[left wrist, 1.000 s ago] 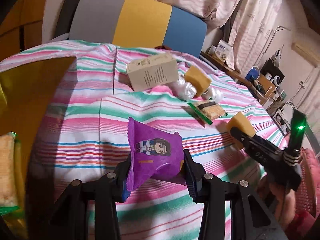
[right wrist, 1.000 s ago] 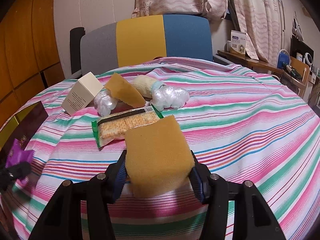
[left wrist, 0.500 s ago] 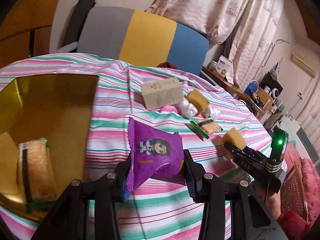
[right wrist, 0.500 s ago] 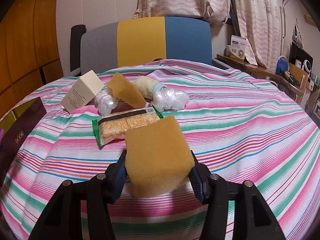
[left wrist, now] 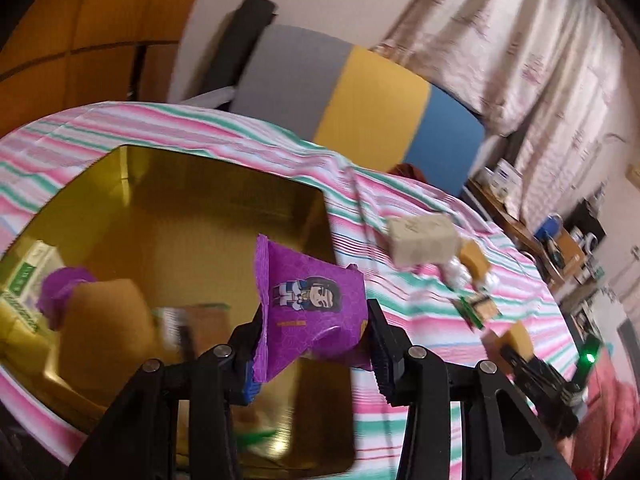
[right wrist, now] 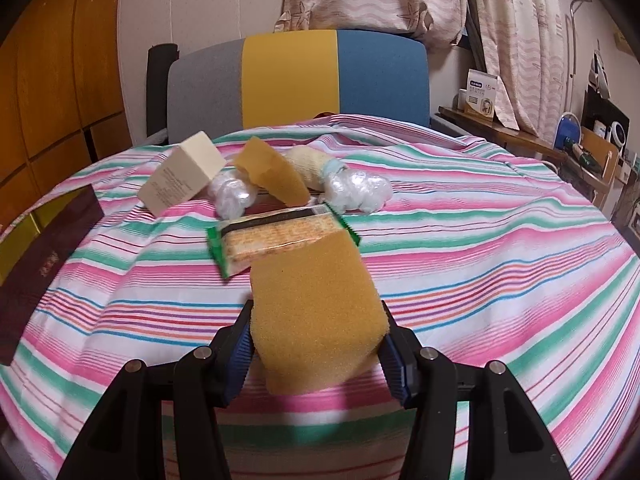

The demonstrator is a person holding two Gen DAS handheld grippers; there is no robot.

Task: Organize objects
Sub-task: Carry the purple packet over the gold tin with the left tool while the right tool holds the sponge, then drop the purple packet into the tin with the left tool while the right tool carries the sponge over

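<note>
Both tools clamped: left tool holds purple snack packet over the gold tray's rim; right tool grips yellow sponge block above bare striped tablecloth.

On the table we list: box far left, then a wrapped ball, sponge wedge, roll, second ball; cracker pack before them; tin at the left edge, holding packets.

Bare striped cloth right of clutter
</note>
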